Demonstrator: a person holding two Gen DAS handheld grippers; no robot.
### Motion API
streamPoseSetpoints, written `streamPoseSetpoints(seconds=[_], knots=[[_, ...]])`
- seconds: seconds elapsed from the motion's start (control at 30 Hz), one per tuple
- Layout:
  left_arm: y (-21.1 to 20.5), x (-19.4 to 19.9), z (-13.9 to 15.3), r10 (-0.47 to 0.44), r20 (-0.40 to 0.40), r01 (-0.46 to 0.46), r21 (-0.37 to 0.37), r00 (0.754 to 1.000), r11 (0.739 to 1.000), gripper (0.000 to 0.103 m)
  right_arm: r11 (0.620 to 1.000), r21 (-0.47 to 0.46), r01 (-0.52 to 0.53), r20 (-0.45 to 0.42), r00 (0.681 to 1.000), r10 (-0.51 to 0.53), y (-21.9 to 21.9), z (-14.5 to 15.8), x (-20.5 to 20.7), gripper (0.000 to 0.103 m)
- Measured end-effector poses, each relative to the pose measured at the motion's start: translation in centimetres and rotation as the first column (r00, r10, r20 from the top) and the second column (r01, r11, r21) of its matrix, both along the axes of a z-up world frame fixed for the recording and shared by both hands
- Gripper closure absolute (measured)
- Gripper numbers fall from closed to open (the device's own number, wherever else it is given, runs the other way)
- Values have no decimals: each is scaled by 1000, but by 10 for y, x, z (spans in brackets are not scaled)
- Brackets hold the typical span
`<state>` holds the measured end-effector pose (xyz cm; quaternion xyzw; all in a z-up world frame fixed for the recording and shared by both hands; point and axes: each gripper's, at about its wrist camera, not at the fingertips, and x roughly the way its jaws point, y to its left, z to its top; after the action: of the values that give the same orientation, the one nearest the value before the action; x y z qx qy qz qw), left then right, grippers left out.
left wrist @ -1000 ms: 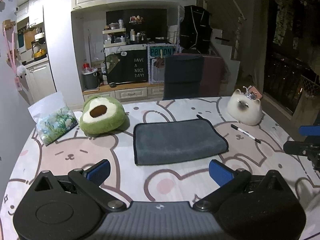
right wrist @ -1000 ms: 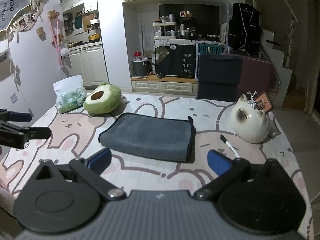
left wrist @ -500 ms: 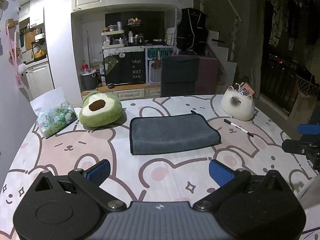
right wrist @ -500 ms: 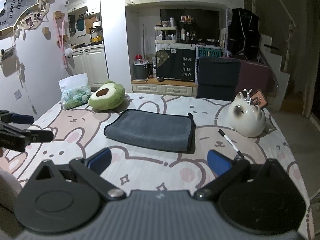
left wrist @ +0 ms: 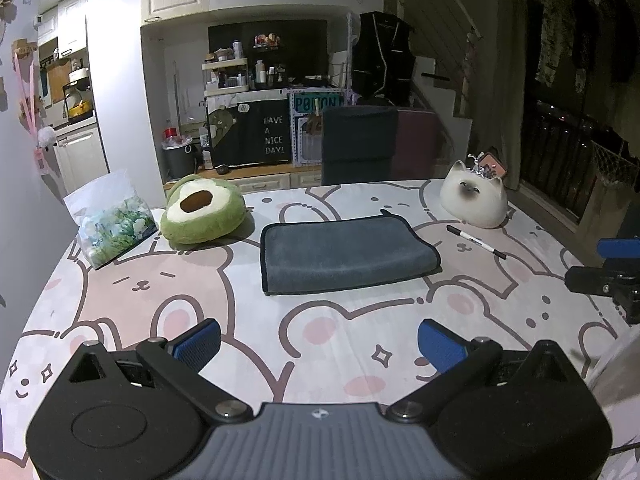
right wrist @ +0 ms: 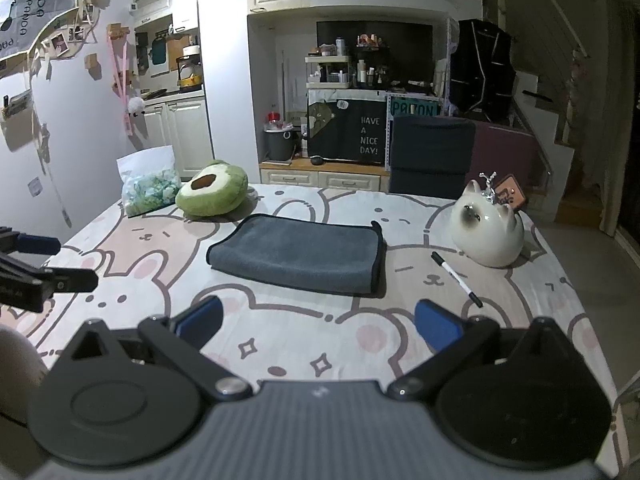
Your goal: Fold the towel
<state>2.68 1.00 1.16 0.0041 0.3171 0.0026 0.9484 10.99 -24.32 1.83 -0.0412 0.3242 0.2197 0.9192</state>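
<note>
From the left wrist view, the left tool (left wrist: 318, 342) hangs over the near edge of the tabletop (left wrist: 160, 304), its blue-padded fingers spread wide and gripping nothing. The grey towel (left wrist: 346, 254), the landmark here, lies folded flat in the middle of the bunny-print cloth, well apart from the tool. An avocado plush (left wrist: 204, 210) sits just beside the towel's left far corner, with a floral packet (left wrist: 114, 226) further left of that. To the towel's right lies a black-and-white marker (left wrist: 476, 242), and beyond it a white cat figurine (left wrist: 474, 200). The right tool (left wrist: 604, 276) pokes in at the right edge, clear of the towel. From the right wrist view, the right tool (right wrist: 316, 322) is likewise released, fingers wide apart and holding nothing, short of the towel (right wrist: 298, 254). The marker (right wrist: 456, 278) lies right of the towel, the cat figurine (right wrist: 486, 232) behind it, and the avocado plush (right wrist: 212, 190) and floral packet (right wrist: 150, 188) off the towel's left far side. The left tool (right wrist: 44, 268) shows at the left edge.
</note>
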Motion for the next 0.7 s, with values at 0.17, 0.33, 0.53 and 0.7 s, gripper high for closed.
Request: streamPoseSetpoints(seconds=[0.17, 0.33, 0.53, 0.7], knots=[[0, -1, -1, -4, -1, 4, -3, 1000, 1000, 0, 1000, 6, 8, -2, 1000, -8, 0, -1, -1, 0], [0, -1, -3, -9, -2, 9, -9, 1000, 1000, 0, 1000, -9, 3, 3, 1000, -3, 3, -3, -3, 0], [-1, -1, -3, -12, -2, 12, -12, 1000, 1000, 0, 1000, -9, -2, 0, 1000, 2, 2, -4, -2, 0], [-2, -1, -4, -14, -2, 14, -17, 1000, 1000, 0, 1000, -10, -7, -2, 1000, 7, 2, -5, -2, 0]])
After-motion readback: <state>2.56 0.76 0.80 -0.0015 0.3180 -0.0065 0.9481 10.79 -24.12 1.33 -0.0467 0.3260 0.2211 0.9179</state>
